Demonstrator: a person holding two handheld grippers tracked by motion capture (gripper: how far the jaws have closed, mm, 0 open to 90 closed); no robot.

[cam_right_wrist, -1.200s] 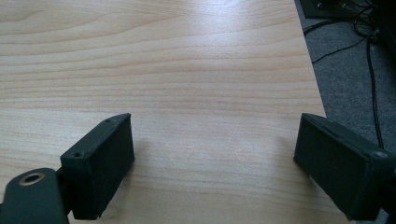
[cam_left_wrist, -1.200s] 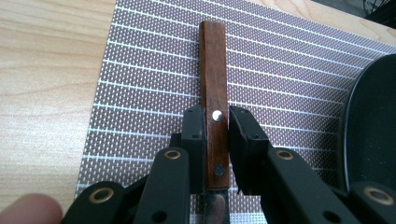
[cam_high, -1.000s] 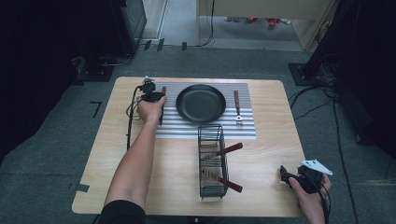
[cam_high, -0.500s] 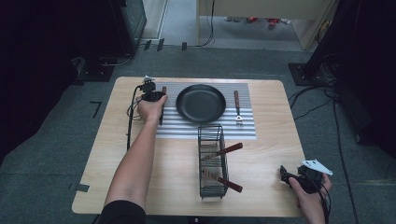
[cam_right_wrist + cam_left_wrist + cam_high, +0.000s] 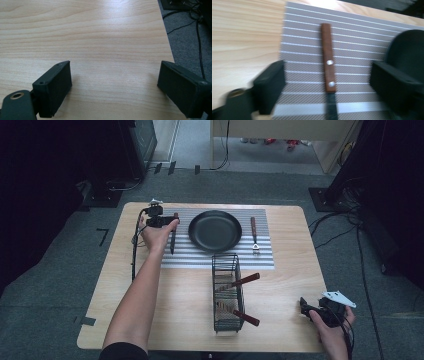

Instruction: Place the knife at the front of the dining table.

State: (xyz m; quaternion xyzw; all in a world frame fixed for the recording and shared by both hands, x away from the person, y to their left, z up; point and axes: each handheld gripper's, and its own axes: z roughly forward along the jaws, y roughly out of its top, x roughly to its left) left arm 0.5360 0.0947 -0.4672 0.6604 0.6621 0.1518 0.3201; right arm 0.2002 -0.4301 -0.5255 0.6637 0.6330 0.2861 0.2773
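A knife with a brown riveted wooden handle (image 5: 327, 42) and dark blade lies on the grey striped mat (image 5: 362, 50). My left gripper (image 5: 328, 66) is open just above it, one jaw on each side of the handle and not touching it. From above, the left gripper (image 5: 167, 221) hovers at the mat's left end over the knife (image 5: 173, 240). The right gripper (image 5: 306, 307) sits open near the table's front right corner. Bare wood lies between the right gripper's (image 5: 115, 75) jaws.
A round black pan (image 5: 215, 230) rests mid-mat, and a wooden-handled fork (image 5: 254, 232) lies to its right. A wire basket (image 5: 226, 265) in front of the mat holds two wooden-handled utensils (image 5: 240, 282). Cables (image 5: 340, 232) trail on the floor beyond the table's right edge.
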